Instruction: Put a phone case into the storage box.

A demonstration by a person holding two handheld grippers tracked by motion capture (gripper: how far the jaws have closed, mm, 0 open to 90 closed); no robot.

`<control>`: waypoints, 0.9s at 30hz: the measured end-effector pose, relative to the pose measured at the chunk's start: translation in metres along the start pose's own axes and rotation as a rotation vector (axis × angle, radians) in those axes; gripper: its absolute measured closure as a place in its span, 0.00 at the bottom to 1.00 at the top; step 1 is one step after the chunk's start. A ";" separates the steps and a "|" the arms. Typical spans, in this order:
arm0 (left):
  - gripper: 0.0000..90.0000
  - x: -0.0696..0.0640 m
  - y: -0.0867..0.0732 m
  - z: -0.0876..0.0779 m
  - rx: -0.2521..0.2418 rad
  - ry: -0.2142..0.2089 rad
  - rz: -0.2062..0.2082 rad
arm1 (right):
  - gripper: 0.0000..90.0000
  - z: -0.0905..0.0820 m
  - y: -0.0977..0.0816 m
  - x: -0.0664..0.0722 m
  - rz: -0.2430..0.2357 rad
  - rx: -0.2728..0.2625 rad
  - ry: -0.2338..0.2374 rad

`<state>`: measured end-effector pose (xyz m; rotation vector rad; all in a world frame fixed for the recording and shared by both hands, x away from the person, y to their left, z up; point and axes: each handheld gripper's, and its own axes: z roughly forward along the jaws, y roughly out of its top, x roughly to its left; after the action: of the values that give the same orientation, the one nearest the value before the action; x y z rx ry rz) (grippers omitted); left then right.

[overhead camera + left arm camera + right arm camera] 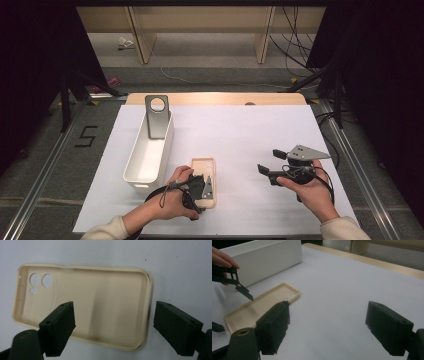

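Note:
A cream phone case (204,167) lies hollow side up on the white table, its camera holes at the far end. My left gripper (200,187) hangs low over its near end, open. In the left gripper view one jaw is over the inside of the case (100,307) and the other is past its end edge, so that edge lies between the pads without touching them. My right gripper (268,161) is held to the right of the case, open with nothing between its jaws. The right gripper view looks across bare table towards the case (262,306).
A long white bin (131,155) stands left of the case, with a grey plate with a round hole (157,120) leaning upright at its far end. The white sheet (250,130) covers the table, and a wooden strip shows along the far edge.

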<state>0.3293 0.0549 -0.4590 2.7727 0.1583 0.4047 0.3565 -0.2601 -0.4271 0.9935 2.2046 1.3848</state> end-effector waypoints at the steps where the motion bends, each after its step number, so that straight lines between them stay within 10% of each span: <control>1: 0.19 0.000 0.000 0.001 0.005 0.001 0.007 | 0.23 0.000 0.000 0.000 0.000 0.000 0.001; 27: 0.29 -0.002 0.006 0.005 0.049 -0.040 0.038 | 0.23 0.000 0.000 0.000 -0.003 0.003 0.004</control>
<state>0.3295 0.0475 -0.4621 2.8340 0.1077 0.3585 0.3565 -0.2596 -0.4275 0.9895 2.2105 1.3837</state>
